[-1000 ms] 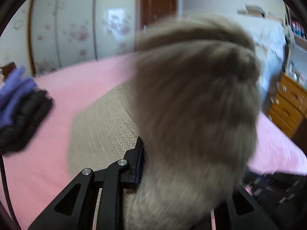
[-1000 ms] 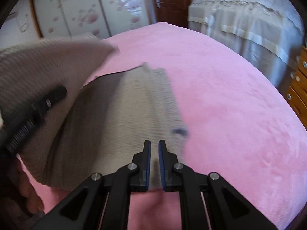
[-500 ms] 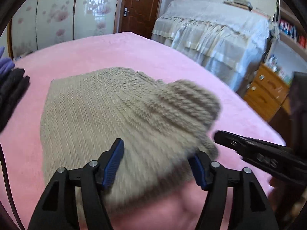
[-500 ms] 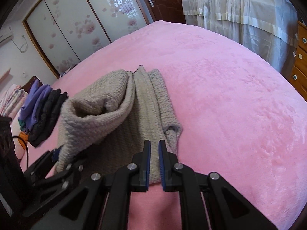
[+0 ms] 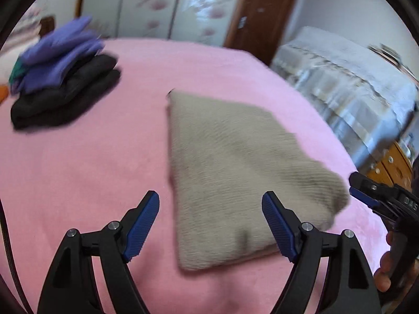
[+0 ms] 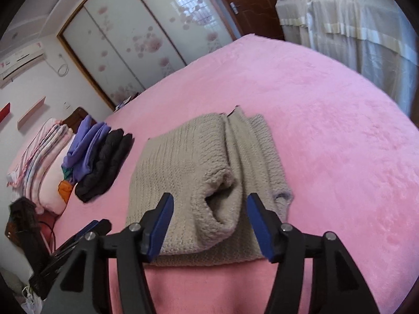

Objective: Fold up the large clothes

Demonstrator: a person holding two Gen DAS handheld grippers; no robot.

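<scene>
Right now my left gripper (image 5: pixel 210 222) hangs over the pink bed (image 5: pixel 86 162) with its blue-padded fingers (image 5: pixel 142 225) spreading apart, and nothing sits pinched between them; the near left edge of the beige knit sweater (image 5: pixel 235 172) shows in the gap, lying flat below and clear of both pads. My right gripper (image 6: pixel 209 225) is opening too, its fingers (image 6: pixel 161 222) standing either side of the sweater's (image 6: pixel 199 162) rolled near end without pressing on it. From the right wrist view the sweater lies folded into a long bundle in the middle of the bed, its top layer curled over so that a dark hollow opens toward me, and a narrower strip of knit runs along its right side. From the left wrist view the same garment looks blurred, a plain rectangle running away from me, with its near right corner bulging up just beside the tip of my right gripper (image 5: pixel 366 196), which pokes in at the right edge. A bit of my right hand (image 5: pixel 387 274) shows under that tool. Well apart from the sweater, toward the far left of the bed, sits a stack of folded clothes (image 6: pixel 99 159), purple pieces on black ones. Beside that stack lies striped pink bedding (image 6: pixel 39 157). Behind the bed stand the flowered wardrobe doors (image 6: pixel 136 41).
</scene>
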